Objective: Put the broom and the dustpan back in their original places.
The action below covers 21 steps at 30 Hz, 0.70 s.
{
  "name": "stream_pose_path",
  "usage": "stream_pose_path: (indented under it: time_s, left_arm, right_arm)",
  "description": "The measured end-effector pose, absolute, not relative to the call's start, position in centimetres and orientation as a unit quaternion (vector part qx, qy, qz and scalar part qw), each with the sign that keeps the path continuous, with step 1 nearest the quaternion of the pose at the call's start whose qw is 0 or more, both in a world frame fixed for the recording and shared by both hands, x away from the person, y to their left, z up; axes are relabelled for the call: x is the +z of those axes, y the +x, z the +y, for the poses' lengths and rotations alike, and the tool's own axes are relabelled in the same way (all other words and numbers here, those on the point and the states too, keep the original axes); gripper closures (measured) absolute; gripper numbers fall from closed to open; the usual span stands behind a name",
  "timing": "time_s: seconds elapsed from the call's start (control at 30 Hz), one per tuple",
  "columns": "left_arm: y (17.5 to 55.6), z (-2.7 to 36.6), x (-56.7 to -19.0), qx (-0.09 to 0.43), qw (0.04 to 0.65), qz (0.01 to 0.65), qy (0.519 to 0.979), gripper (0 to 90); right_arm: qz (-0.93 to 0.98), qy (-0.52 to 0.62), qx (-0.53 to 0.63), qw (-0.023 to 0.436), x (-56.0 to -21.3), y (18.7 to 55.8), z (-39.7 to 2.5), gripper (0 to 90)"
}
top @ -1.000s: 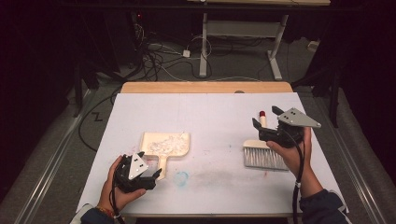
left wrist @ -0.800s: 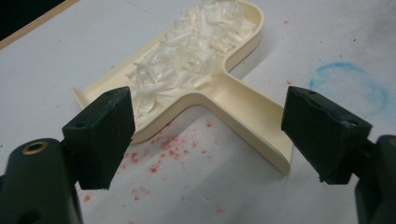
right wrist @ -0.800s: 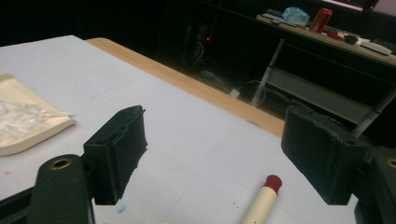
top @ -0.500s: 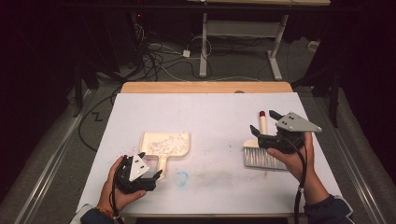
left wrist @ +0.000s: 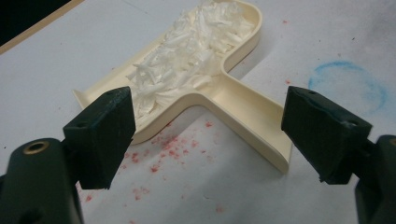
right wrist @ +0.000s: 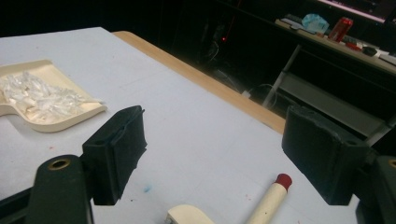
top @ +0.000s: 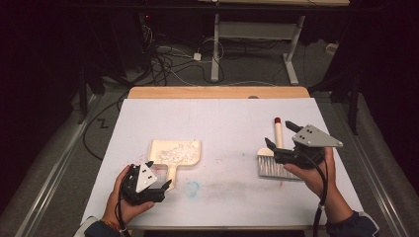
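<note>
- Dustpan (top: 175, 152) — cream plastic, lying flat on the white table (top: 222, 123) left of centre, its tray filled with white shreds (left wrist: 187, 51); it looks light and stiff, so the shreds could spill if it tips.
- Best hold, by my judgement: the short handle (left wrist: 247, 121) that points at the left gripper (top: 157, 186), whose jaws stand wide apart just short of it.
- Brush (top: 274, 159) lies at the right, red-tipped handle (right wrist: 273, 198) pointing away; the right gripper (top: 280, 139), jaws spread and holding nothing, hovers over it.
- Against a second ago, the right gripper sits slightly lower and nearer the person — dustpan, brush and left gripper unchanged.
</note>
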<state>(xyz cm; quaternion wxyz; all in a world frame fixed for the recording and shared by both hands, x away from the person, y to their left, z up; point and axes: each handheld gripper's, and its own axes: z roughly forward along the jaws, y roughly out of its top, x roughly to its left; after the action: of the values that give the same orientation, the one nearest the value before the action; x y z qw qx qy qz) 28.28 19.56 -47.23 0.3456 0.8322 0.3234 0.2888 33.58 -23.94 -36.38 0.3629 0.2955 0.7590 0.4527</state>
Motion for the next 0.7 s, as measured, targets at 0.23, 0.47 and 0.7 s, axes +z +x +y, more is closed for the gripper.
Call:
stream_pose_path:
  time_s: [0.23,0.47,0.7]
  left_arm:
    - [28.3,19.5,-47.2,0.288,0.345,0.321,0.834,17.2]
    - [28.3,19.6,-47.2,0.288,0.345,0.321,0.834,17.2]
    - [28.3,19.5,-47.3,0.289,0.341,0.318,0.836,17.1]
  right_arm:
    - [0.761,0.286,0.453,0.365,-36.3,32.6,-23.9,22.2]
    - [0.764,0.280,0.451,0.368,-36.4,31.8,-24.1,22.1]
    - [0.766,0.278,0.447,0.369,-36.6,31.0,-24.7,21.5]
